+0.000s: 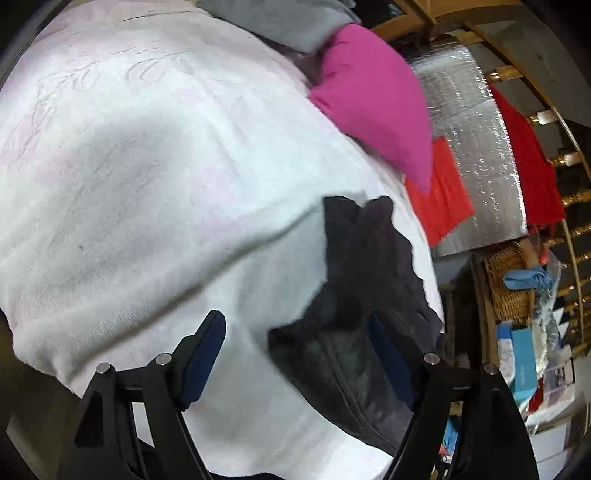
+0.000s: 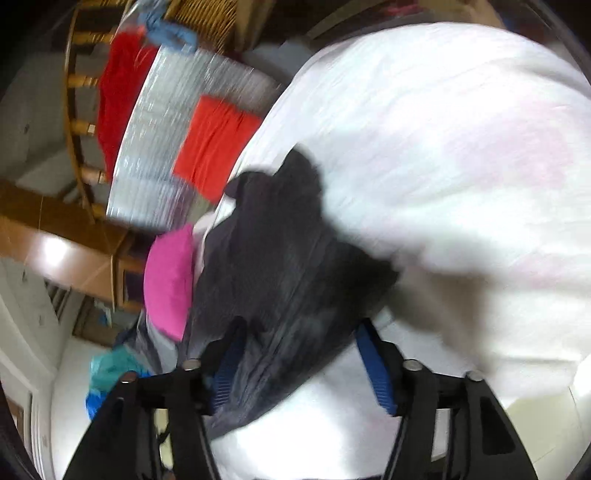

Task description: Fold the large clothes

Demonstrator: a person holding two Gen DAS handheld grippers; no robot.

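A dark grey garment lies bunched on a white bed cover near the cover's right edge. In the left wrist view my left gripper stands open above it; the garment's lower part lies between the jaws, close to the right finger, while the left finger is over bare white cover. In the blurred right wrist view the same dark garment runs down between the jaws of my right gripper, which stand apart; the cloth brushes the left finger and is not pinched.
A pink cushion and a grey cloth lie at the cover's far side. An orange-red cloth rests on a silver mat. A red garment hangs on wooden rails, with a wicker basket below.
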